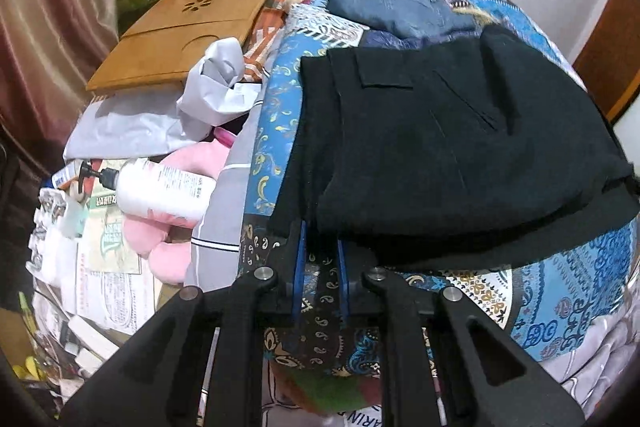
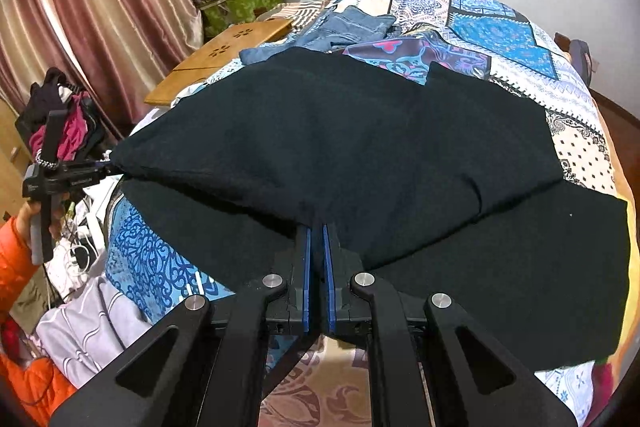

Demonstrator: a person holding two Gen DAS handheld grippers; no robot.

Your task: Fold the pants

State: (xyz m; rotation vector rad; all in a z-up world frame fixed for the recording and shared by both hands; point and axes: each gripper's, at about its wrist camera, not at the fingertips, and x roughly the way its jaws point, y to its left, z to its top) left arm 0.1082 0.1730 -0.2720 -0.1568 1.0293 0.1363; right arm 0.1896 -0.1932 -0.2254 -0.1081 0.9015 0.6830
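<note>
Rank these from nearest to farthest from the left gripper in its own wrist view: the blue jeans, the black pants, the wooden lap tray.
1. black pants, at the left gripper fingertips.
2. blue jeans, beyond the pants on the quilt.
3. wooden lap tray, far left, off the quilt.

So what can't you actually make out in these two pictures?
- Left wrist view: whether the left tongs pinch the black fabric pants; the cloth edge covers the tips.
- Right wrist view: the right tongs; their tips vanish under the pants' fold.
- Right wrist view: the bottom layer of the pants, cut off by the lens rim at right.
- Left wrist view: the white pump bottle; its label print is too small to read.
</note>
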